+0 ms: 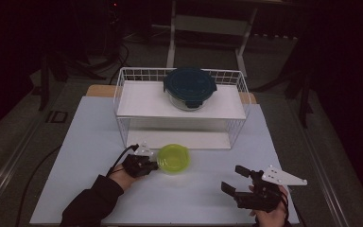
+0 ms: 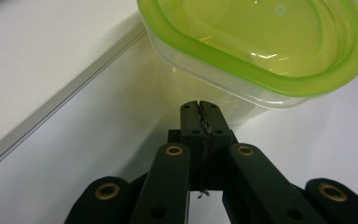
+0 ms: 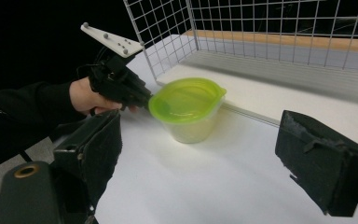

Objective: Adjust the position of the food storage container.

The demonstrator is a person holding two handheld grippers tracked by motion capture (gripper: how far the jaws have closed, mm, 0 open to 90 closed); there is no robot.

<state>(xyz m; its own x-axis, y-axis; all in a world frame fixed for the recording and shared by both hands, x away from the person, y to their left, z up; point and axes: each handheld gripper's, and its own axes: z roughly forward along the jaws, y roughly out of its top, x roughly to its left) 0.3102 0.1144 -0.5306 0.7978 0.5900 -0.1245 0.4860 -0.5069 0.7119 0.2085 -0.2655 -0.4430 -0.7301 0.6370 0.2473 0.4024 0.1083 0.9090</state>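
The left gripper (image 2: 199, 105) has its jaws pressed together with nothing between them, tips just under the rim of the green tub (image 2: 261, 42), which stands right ahead of it on the table (image 1: 179, 194), before the wire rack (image 1: 123, 94). The right gripper (image 1: 233, 178) rests well apart from the tub, jaws wide and empty.

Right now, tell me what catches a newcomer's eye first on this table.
The translucent lime-green lidded plastic tub glows near the middle of the white tabletop, with the shut left gripper at its side. Behind it, a round glass container with a dark blue clip lid sits on top of the white wire shelf rack.
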